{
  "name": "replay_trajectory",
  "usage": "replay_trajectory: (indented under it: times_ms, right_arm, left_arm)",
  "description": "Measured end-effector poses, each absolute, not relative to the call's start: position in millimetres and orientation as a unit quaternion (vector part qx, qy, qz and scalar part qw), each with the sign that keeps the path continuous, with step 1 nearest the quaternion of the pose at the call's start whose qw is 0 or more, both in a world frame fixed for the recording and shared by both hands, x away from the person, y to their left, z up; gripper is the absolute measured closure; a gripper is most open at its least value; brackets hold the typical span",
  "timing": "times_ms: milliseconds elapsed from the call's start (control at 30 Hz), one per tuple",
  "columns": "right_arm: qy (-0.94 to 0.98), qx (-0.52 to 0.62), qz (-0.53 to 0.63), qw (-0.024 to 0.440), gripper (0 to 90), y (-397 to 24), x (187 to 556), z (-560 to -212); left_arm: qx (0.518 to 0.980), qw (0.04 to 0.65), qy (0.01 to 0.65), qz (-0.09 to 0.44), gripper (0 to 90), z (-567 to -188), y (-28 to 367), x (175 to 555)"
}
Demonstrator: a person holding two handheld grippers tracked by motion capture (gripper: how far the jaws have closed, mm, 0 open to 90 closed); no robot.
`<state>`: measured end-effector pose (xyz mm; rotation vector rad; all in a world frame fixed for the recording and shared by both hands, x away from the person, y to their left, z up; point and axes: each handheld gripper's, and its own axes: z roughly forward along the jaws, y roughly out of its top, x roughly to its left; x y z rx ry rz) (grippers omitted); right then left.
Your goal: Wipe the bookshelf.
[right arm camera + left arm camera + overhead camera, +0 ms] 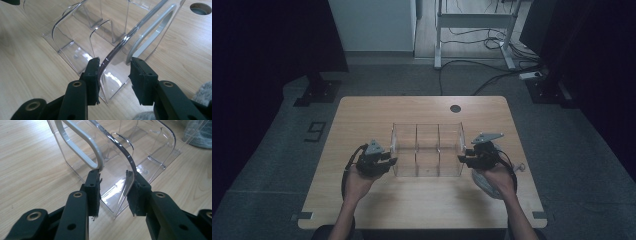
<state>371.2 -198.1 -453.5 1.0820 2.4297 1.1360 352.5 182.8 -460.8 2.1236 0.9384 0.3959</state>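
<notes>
A clear plastic organizer (428, 150) stands on the wooden table (362, 115), flanked at its two ends by the left gripper (387, 161) and the right gripper (462, 157). Each pair of jaws is set astride an end wall; whether the walls are actually clamped cannot be told through the transparent plastic. If lifted unevenly, the slick walls could be slipped from the pads, or the organizer tilted and dropped.
</notes>
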Motion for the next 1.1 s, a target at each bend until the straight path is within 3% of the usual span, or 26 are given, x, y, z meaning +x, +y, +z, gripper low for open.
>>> replay_trajectory:
  times_ms: [767,933,1100]
  right_arm:
    - [0.826,0.391,0.389,0.114,56.7,-198,409,-455]
    - [0.83,0.383,0.386,0.126,45.8,-198,408,-453]
    - [0.837,0.365,0.388,0.126,30.3,-197,401,-452]
  left_arm:
    - [0.823,0.394,0.384,0.144,63.6,-463,184,390]
    - [0.82,0.386,0.391,0.16,50.0,-461,187,389]
    - [0.81,0.404,0.398,0.152,28.5,-457,192,385]
